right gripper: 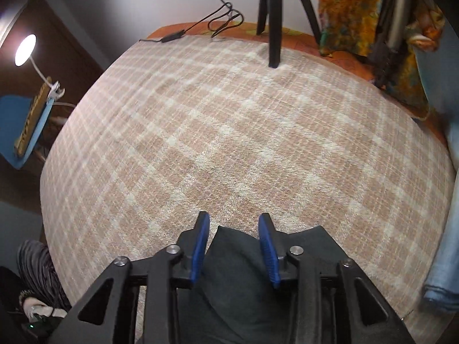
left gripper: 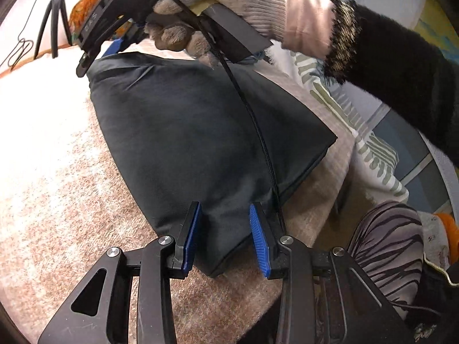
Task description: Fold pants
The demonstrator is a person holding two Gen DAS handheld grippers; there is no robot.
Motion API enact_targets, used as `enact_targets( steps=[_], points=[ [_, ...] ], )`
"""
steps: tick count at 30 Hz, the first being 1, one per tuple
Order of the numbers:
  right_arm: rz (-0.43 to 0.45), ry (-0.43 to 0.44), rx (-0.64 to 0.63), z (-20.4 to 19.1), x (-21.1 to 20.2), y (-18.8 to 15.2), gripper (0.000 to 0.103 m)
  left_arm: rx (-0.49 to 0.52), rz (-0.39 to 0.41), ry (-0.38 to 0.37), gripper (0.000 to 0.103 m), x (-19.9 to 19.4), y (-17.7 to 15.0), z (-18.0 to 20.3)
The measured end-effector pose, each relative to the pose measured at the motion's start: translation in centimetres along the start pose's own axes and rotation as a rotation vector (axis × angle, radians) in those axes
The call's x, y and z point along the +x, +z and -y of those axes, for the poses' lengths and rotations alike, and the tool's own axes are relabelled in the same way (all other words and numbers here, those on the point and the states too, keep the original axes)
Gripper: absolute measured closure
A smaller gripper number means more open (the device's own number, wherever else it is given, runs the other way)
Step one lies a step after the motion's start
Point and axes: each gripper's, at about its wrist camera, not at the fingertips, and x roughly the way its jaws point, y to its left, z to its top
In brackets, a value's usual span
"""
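The black pants lie folded into a thick rectangle on the pink checked blanket. My left gripper is open, its blue pads on either side of the near end of the folded pants. My right gripper, held by a gloved hand, is at the far end of the pants. In the right wrist view the right gripper is open, with a black fold of the pants between and under its fingers.
A black tripod stands at the far edge of the blanket, with a black cable beside it. Orange patterned fabric hangs at the back right. Blue jeans lie at the right edge. A lamp shines at left.
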Motion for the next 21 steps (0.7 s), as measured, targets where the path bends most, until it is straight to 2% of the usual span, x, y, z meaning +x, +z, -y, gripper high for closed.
enact_targets(
  steps=[1, 3, 7, 11, 13, 14, 15, 16, 21],
  points=[
    [-0.009, -0.008, -0.024, -0.3, 0.1, -0.1, 0.084, 0.005, -0.001, 0.001, 0.07, 0.0, 0.0, 0.1],
    [-0.018, -0.057, -0.051, -0.9, 0.1, -0.2, 0.1, 0.022, -0.001, 0.01, 0.071, 0.2, 0.0, 0.5],
    [0.013, -0.123, -0.061, -1.6, 0.4, 0.0, 0.102, 0.05, 0.002, 0.02, 0.071, 0.6, -0.2, 1.4],
    [0.013, -0.131, -0.022, -1.1, 1.5, 0.7, 0.102, 0.1, -0.002, 0.036, 0.071, 1.1, -0.4, 2.6],
    [0.04, -0.135, 0.036, -0.4, 1.0, 0.7, 0.093, 0.091, 0.0, 0.03, 0.071, 1.1, -0.4, 2.7],
    [0.061, -0.105, 0.082, 0.3, 0.2, 0.6, 0.086, 0.076, 0.001, 0.021, 0.071, 1.0, -0.4, 2.5],
    [0.083, -0.086, 0.111, 0.8, -0.5, 0.4, 0.063, 0.062, 0.001, 0.012, 0.07, 0.9, -0.4, 2.4],
    [0.121, -0.07, 0.146, 1.3, -1.7, 0.1, 0.051, 0.053, 0.002, 0.006, 0.07, 0.8, -0.4, 2.2],
    [0.209, 0.003, 0.22, 2.9, -6.6, -2.7, 0.047, 0.03, 0.027, 0.0, 0.07, -0.5, -0.2, 2.2]
  ],
)
